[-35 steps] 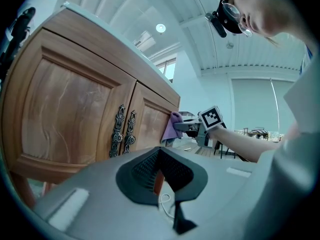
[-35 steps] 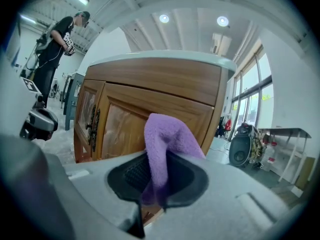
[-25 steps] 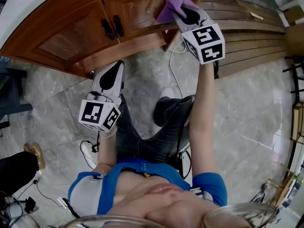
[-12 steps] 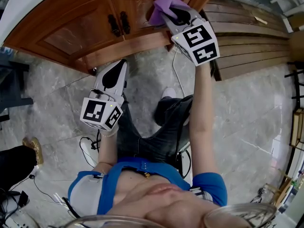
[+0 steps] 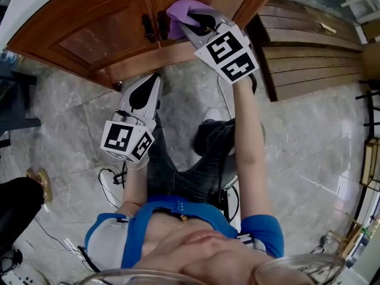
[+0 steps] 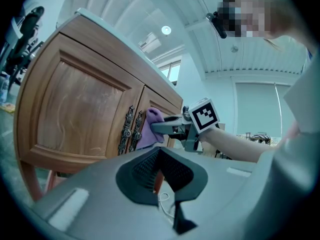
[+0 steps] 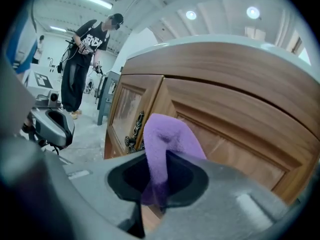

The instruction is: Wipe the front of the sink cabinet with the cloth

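The wooden sink cabinet (image 5: 89,34) runs across the top of the head view, with two dark metal handles (image 5: 153,24) where its doors meet. My right gripper (image 5: 189,22) is shut on a purple cloth (image 5: 180,9) and presses it to the right door just beside the handles. In the right gripper view the cloth (image 7: 167,139) stands up between the jaws against the door panel (image 7: 240,134). My left gripper (image 5: 149,82) hangs lower, in front of the cabinet base, shut with nothing in it. From the left gripper view I see the cloth (image 6: 150,129) next to the handles (image 6: 131,129).
Stacked wooden planks (image 5: 309,46) lie right of the cabinet. Grey marble floor (image 5: 309,135) spreads below, with cables (image 5: 110,183) near my legs. A person in dark clothes (image 7: 82,59) stands in the distance to the left, and a dark stand (image 5: 12,105) sits at the left edge.
My right gripper has slid the cloth leftward across the right door, from its right part to just beside the handles. The left gripper has stayed put.
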Motion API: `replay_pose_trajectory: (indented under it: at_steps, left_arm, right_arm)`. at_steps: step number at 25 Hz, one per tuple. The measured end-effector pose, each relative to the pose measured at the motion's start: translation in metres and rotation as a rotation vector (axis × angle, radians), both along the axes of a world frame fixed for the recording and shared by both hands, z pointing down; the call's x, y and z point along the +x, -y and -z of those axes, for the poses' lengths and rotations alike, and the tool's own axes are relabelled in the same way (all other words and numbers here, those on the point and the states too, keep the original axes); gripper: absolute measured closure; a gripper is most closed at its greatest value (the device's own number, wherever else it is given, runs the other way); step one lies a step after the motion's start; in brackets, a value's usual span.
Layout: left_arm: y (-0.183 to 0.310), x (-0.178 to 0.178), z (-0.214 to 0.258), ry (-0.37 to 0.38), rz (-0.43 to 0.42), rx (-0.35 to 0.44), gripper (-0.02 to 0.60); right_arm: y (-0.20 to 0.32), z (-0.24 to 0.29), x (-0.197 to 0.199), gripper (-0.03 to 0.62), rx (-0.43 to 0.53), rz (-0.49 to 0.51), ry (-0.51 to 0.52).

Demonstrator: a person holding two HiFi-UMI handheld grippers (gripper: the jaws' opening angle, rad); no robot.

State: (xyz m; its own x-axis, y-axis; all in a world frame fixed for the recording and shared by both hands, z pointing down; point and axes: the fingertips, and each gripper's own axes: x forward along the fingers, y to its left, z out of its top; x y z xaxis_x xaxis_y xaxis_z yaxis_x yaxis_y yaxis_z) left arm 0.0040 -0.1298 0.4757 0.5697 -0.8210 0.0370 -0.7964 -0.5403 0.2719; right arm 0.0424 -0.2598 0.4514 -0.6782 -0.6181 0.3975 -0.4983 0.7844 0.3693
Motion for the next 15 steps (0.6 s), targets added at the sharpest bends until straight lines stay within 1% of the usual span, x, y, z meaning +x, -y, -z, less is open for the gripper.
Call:
replay_pose_trajectory:
  at_steps: [7,10,13,15]
  left_arm:
    - [-0.002,-0.003,0.003,-0.002,-0.002,0.007,0.581]
    - [-0.002,-0.005,0.001,-0.007,0.000,0.004,0.581]
    - [-0.002,-0.006,0.001,-0.009,0.000,0.004,0.581]
    - [-0.001,-0.005,0.001,-0.010,-0.002,0.005,0.581]
  right_arm:
    - [-0.001,-0.001,-0.001,0.532,0.012,-0.004,0.003]
    - [-0.003,-0.012,-0.007,0.531,0.005,0.007,-0.014]
    - [-0.003,-0.019,-0.008,0.531,-0.004,0.007,-0.002]
    - [-0.004,-0.025,-0.008,0.531,-0.014,0.008,-0.014]
